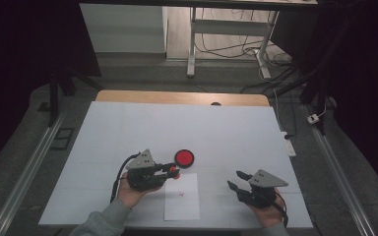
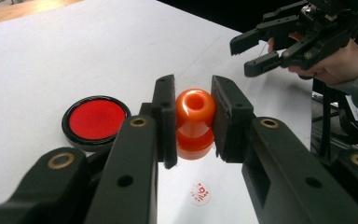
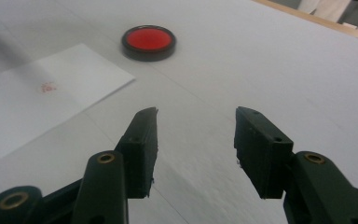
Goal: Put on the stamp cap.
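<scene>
Clearly we have the orange stamp point(image 2: 195, 122) clamped in the left hand-held gripper point(image 2: 193, 119), held just above the white paper point(image 1: 182, 204) near the bench's point(image 1: 128, 128) front edge, close to the sheet's far edge. A red print point(image 2: 200, 194) already marks the sheet — so stamping looks done. The red ink pad point(image 1: 184, 158) sits just beyond the paper. Our right hand-held gripper point(image 3: 196, 140) hovers open and empty toward the front right corner. Next, we judge, the stamp wants setting down — gently, clear of the paper.
</scene>
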`<act>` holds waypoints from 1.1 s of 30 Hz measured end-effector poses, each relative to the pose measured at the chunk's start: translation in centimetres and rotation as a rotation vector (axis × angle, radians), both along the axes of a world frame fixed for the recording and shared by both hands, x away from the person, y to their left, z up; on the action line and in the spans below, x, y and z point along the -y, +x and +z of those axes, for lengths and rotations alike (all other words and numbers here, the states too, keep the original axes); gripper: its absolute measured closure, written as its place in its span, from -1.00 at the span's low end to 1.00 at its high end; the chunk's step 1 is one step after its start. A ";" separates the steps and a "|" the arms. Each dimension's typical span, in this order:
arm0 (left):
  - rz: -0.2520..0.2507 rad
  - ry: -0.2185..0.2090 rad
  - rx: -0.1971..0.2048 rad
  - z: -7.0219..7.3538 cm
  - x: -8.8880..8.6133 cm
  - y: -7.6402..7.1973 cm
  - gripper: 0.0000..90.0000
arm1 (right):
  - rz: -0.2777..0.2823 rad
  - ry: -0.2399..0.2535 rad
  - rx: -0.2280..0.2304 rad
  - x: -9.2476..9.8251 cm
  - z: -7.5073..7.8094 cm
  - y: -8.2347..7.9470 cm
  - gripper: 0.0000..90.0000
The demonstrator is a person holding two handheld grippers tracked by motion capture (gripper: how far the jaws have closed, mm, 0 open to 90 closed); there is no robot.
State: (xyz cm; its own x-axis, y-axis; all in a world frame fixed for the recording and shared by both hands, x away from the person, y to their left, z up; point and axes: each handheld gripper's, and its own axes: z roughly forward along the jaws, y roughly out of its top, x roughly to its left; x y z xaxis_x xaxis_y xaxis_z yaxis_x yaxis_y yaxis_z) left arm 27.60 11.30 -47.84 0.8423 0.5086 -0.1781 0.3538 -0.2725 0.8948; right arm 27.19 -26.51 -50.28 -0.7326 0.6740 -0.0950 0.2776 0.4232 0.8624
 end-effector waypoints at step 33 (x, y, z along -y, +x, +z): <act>0.072 -0.005 -0.037 1.7 -3.4 2.0 0.59 | -0.058 0.031 -0.043 4.3 -0.4 0.1 -0.04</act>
State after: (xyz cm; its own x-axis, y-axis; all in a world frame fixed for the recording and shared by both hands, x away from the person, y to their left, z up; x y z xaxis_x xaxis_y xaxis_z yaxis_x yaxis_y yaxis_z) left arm 29.57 14.71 -46.13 0.7964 0.5665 -0.2115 0.4053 -0.2405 0.8820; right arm 27.34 -30.80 -50.66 -0.6950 0.7178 -0.0426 0.3382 0.3786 0.8616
